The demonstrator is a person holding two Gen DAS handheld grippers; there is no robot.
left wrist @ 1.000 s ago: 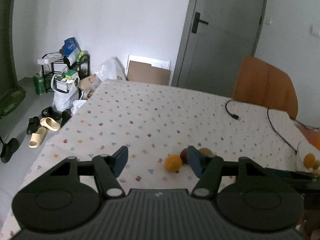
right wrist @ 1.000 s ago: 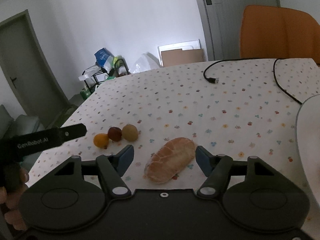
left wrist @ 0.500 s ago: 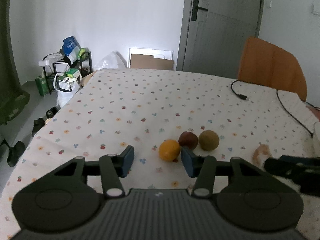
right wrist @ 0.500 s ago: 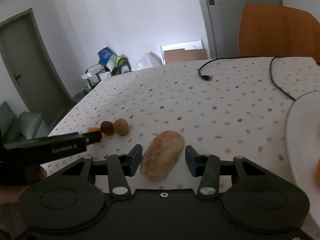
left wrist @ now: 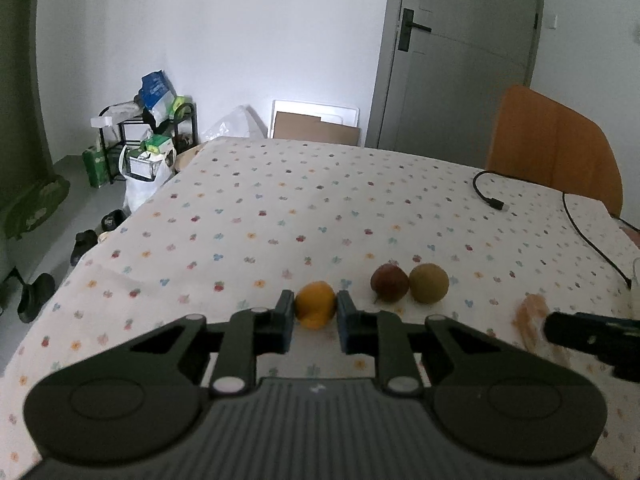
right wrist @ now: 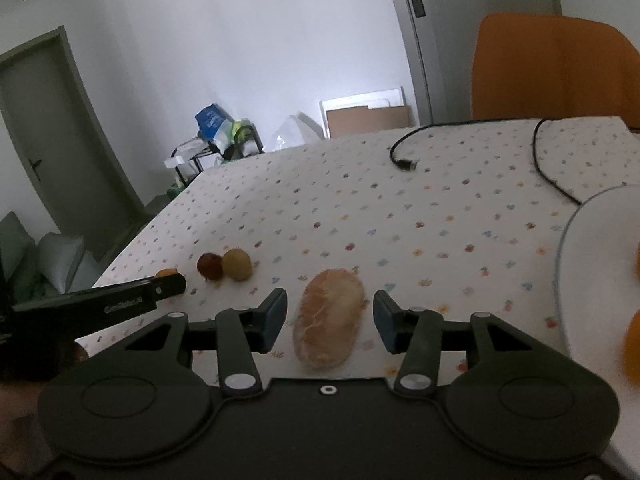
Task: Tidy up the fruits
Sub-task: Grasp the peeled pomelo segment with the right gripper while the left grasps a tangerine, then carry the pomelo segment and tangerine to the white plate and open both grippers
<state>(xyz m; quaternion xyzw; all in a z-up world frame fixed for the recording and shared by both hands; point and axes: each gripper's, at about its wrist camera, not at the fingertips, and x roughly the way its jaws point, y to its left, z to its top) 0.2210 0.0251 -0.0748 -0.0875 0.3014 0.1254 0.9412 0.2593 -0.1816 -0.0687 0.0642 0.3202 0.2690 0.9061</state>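
Orange fruit (left wrist: 315, 305) clamped between left hand-held gripper (left wrist: 313, 316) fingers, right hand-held gripper (right wrist: 330, 318) spread wide.

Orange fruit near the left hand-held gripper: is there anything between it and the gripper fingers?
Nothing visible. The orange fruit already sits between the two fingers of the left hand-held gripper, pads close on both sides. The dark red fruit and the greenish fruit lie to its right, outside the fingers.

Orange fruits (right wrist: 634, 348) on the white plate (right wrist: 580, 280) blurred, cropped at the right edge.
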